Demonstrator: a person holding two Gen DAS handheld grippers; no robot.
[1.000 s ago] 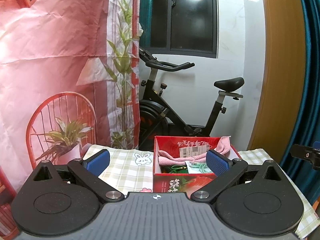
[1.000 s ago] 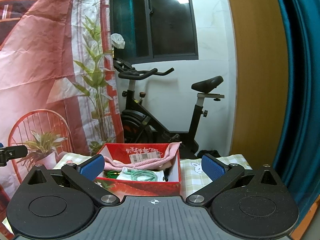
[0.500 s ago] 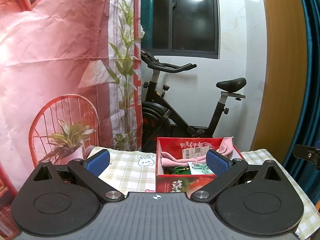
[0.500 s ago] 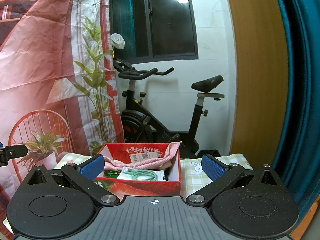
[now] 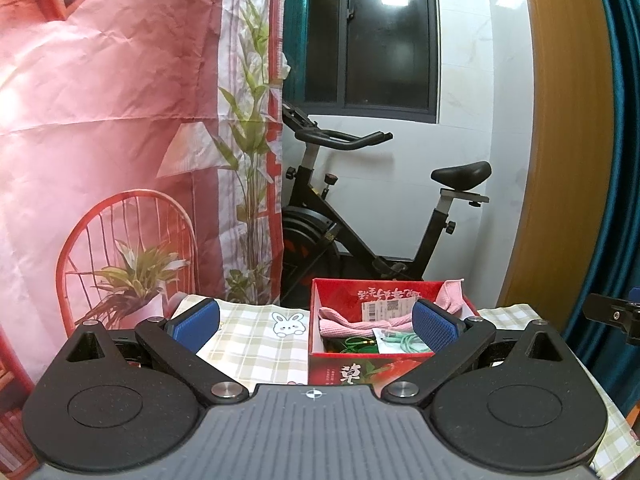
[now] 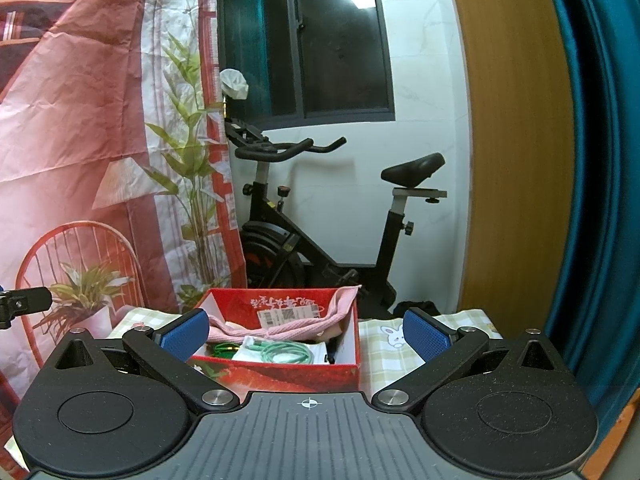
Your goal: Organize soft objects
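A pink cloth [image 6: 280,330] and green cords [image 6: 286,354] are already seen inside the red box [image 6: 280,372]. Both the left gripper [image 5: 316,322] and right gripper [image 6: 306,330] are held wide open, empty, near the box. Little seems left.

Right tongs [image 6: 306,332] hang agape before red box [image 6: 280,374] holding pink cloth [image 6: 280,326].

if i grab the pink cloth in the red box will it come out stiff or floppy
Likely floppy: the pink cloth sags along the red box and drapes over its right wall. It probably weighs little. It may drag the green cable lying against it, so lift slowly.
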